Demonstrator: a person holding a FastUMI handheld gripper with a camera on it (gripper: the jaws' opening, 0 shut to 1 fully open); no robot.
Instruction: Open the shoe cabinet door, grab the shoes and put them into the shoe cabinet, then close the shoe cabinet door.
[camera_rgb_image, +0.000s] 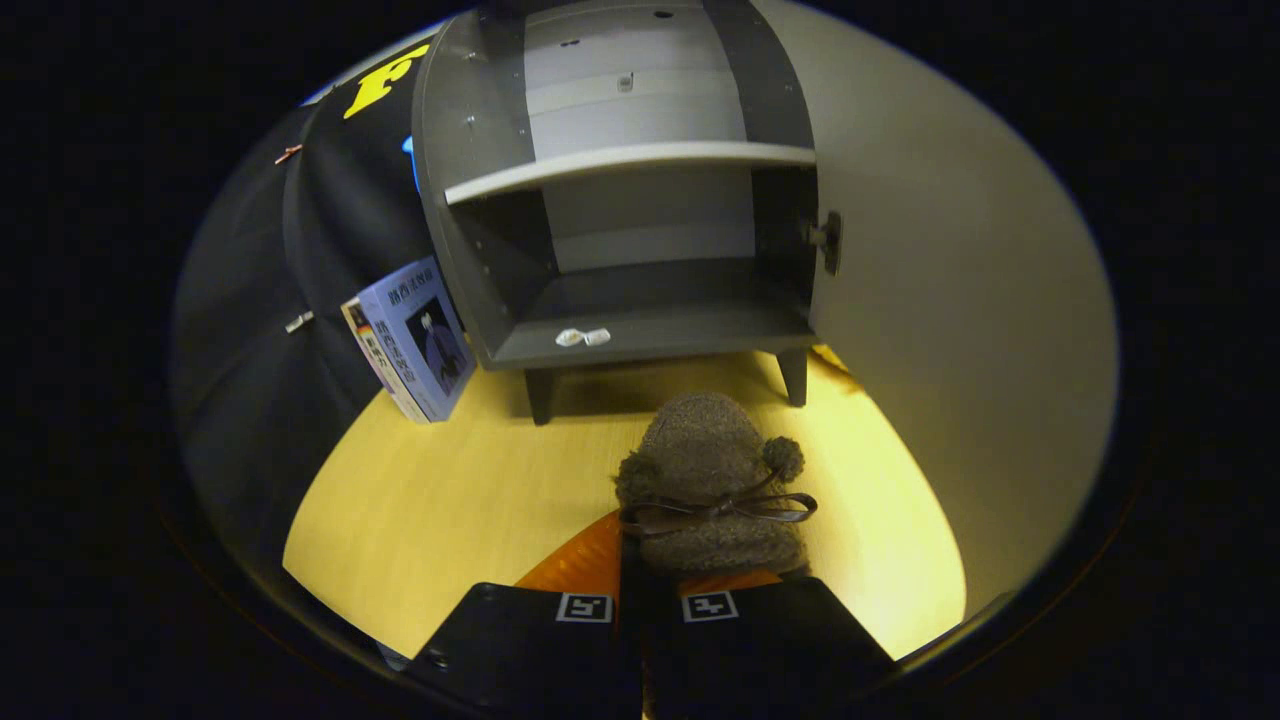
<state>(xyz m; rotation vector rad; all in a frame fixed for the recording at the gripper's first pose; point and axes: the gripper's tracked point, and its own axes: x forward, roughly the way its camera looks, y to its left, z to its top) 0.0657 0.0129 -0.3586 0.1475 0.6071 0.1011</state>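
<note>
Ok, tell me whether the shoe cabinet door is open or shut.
Open: the door is swung wide, baring both shelves of the shoe cabinet. The gripper holds the shoe.

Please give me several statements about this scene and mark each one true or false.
1. The grey shoe cabinet has its door open. True.
2. The gripper holds the fuzzy brown slipper with pompoms, its fingers shut on the heel. True.
3. The slipper lies on the lower shelf. False: it is ahead of the cabinet, above the yellow wooden floor.
4. The blue books lean right of the cabinet. False: they lean at its left.
</note>
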